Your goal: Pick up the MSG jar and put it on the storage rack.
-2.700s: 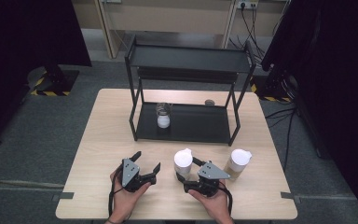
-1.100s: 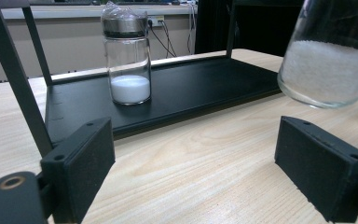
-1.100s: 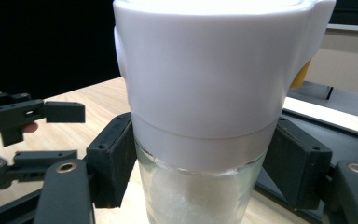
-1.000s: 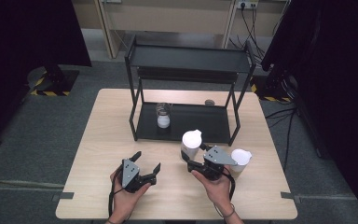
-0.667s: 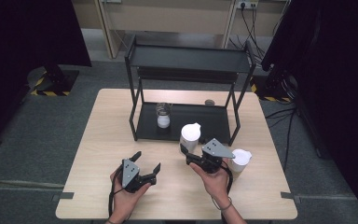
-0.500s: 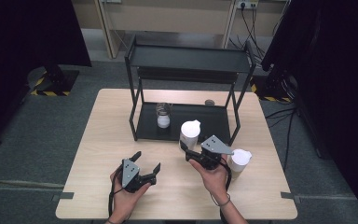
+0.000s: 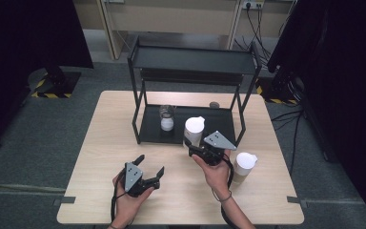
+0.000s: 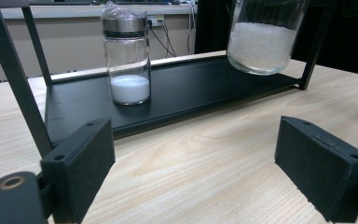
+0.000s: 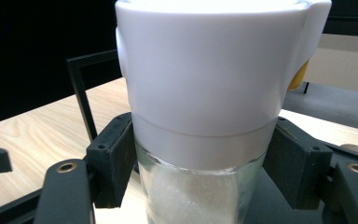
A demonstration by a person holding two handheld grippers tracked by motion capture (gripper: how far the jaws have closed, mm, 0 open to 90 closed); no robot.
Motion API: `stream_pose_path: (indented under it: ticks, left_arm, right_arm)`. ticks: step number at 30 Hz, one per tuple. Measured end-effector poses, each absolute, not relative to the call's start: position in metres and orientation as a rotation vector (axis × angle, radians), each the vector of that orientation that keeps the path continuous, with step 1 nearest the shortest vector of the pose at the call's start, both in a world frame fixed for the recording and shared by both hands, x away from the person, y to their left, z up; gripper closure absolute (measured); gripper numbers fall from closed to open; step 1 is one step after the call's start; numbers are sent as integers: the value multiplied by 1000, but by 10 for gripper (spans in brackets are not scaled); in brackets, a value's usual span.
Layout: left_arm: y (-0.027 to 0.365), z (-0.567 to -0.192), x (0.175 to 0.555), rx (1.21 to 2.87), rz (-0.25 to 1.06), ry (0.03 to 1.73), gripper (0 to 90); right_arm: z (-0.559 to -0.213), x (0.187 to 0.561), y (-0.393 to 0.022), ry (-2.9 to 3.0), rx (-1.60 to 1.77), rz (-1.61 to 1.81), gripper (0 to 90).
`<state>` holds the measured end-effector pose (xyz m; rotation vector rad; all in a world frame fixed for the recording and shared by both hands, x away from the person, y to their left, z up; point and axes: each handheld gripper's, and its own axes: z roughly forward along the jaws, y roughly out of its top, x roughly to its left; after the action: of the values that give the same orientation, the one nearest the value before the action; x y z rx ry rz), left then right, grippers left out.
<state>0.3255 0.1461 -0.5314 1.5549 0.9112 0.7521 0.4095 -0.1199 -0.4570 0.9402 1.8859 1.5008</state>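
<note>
The right gripper (image 7: pixel 194 144) has its jaws clenched on a white-lidded jar (image 7: pixel 194 130), gripping the glass just below the lid; in the right gripper view the jar (image 9: pixel 205 107) stands upright between the two black pads, with white grains visible through the glass. From the left gripper view its bottom hangs in the air over the front right part of the black rack's lower shelf (image 8: pixel 182 95), clear of the shelf surface. On the left part of that shelf stands a small glass shaker (image 7: pixel 167 117) with a metal cap and a little white powder in it, well apart from the held jar. A second white-lidded jar (image 7: pixel 244 167) stands on the counter (image 7: pixel 100 143) just beside the person's right wrist. The left gripper (image 7: pixel 146 172) rests low over the counter near the front edge, its jaws released and spread wide with nothing between them.
</note>
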Motion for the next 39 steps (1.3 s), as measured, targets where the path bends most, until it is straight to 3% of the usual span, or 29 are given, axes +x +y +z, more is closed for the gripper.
stream_pose_path:
  ticks: [39]
  left_arm:
    - [146,-531,326,1556,750,909,117]
  right_arm:
    - [-461,481,-103,1848,1105,1427,308]
